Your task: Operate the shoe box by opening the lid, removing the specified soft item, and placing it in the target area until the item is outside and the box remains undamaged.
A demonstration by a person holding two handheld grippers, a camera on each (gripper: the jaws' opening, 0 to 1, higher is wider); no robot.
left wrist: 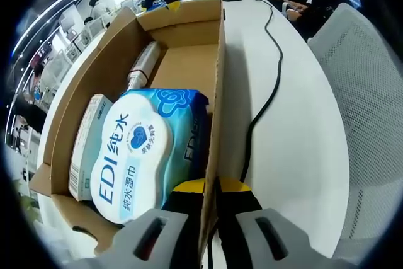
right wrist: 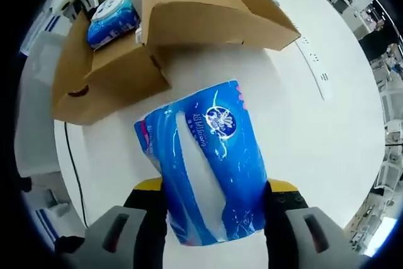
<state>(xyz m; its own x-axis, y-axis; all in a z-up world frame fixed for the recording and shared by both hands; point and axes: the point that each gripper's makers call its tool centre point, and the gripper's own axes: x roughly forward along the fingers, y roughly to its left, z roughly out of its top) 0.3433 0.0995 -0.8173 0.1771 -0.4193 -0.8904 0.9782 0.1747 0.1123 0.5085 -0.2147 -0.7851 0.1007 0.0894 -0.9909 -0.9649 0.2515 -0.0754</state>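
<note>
Soft item: the blue tissue pack (right wrist: 208, 162) sits outside the box, between your right gripper's jaws, above the white table (right wrist: 315, 111). Its wrapper is glossy blue with a clear strip down the middle and a printed emblem near the top.

Right gripper (right wrist: 214, 209): your jaws are spread to the pack's width and press on its two sides; the pack is tilted a little in the right gripper view.

Shoe box (left wrist: 189, 55): open brown cardboard, lying on the table. In the right gripper view it lies beyond the pack, well apart from it, with its flaps (right wrist: 214, 4) folded outward.

Left gripper (left wrist: 211, 203): your jaws straddle the box's near side wall (left wrist: 217, 124), one inside and one outside, closed up against the cardboard.

Box contents: a wet-wipes pack (left wrist: 141, 152) with a white lid panel marked EDI lies at the near end against that wall. A small white carton (left wrist: 88, 146) lies just beside it on the far side. A silvery tube (left wrist: 141, 67) lies further along the box floor.

Table: a black cable (left wrist: 267, 86) runs along it beside the box.

Surroundings: a white mesh chair back (left wrist: 371, 105) is at the table edge, and people sit at the far end.
</note>
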